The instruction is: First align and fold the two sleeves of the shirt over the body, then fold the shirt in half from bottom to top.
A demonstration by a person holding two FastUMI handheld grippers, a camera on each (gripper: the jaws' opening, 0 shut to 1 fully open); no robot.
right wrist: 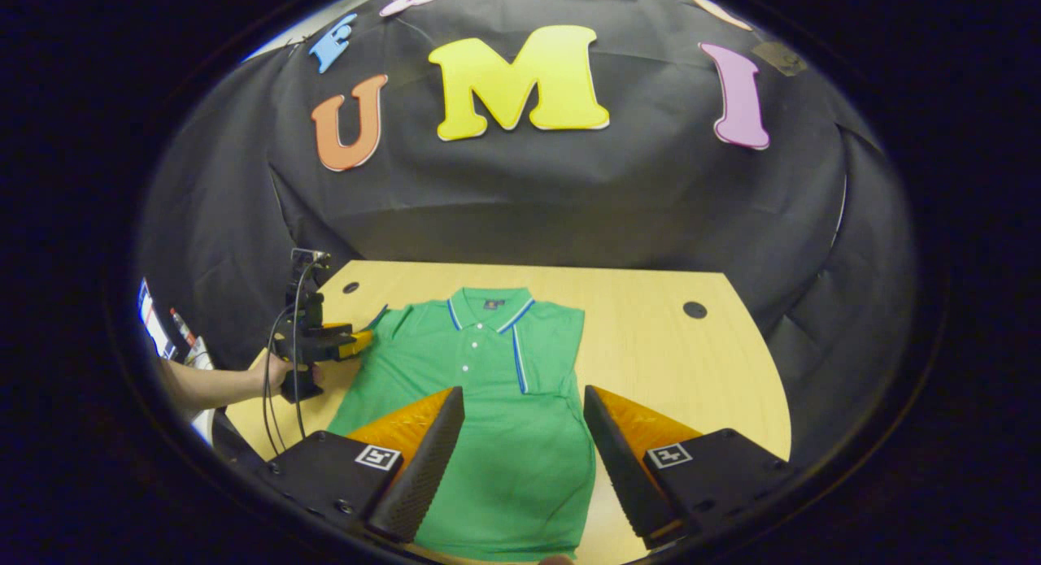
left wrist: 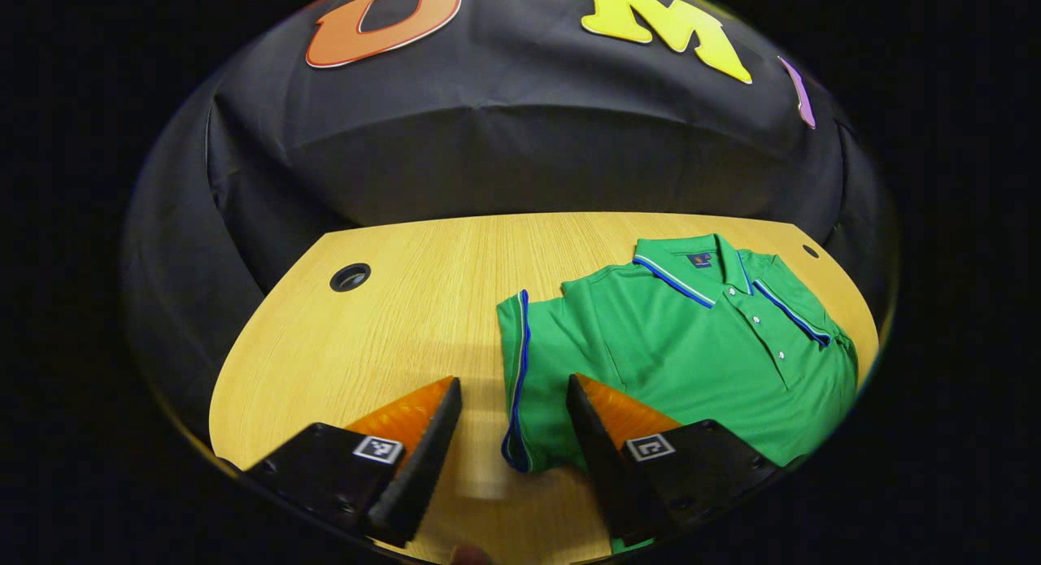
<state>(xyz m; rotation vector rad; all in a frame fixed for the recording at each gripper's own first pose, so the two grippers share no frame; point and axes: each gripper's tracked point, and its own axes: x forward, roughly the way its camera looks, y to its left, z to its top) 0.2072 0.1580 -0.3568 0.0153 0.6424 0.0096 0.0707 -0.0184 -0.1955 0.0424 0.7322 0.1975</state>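
We see a green polo shirt (right wrist: 496, 386) lying flat on the wooden worktop (right wrist: 675, 362), collar toward the black booth wall, hem toward the bottom of the frame in the right gripper view. In that view one sleeve (right wrist: 546, 349) is folded over the body, its blue-and-white cuff stripe running down the chest just right of the button placket.

Right gripper (right wrist: 520, 459): jaws wide apart, holding nothing, at lower centre of its view. The lower body of the shirt sits between and beyond them; we can't tell whether the jaws touch the cloth.

Left gripper (left wrist: 512, 451): jaws also wide apart in the left gripper view, nothing between them but bare worktop (left wrist: 366, 337). There the shirt (left wrist: 691, 354) lies centre right in the frame, and the striped cuff of its other sleeve (left wrist: 520, 378) runs down just beside the right-hand jaw; cloth shows right under and behind that jaw. Contact can't be told.

In the right gripper view we also see the left gripper (right wrist: 358, 341) at mid left, held by a person's hand (right wrist: 280, 374) with cables hanging from it, its tips at the shirt's sleeve edge.

Round cable holes (left wrist: 350, 277) show in the worktop's far corners.
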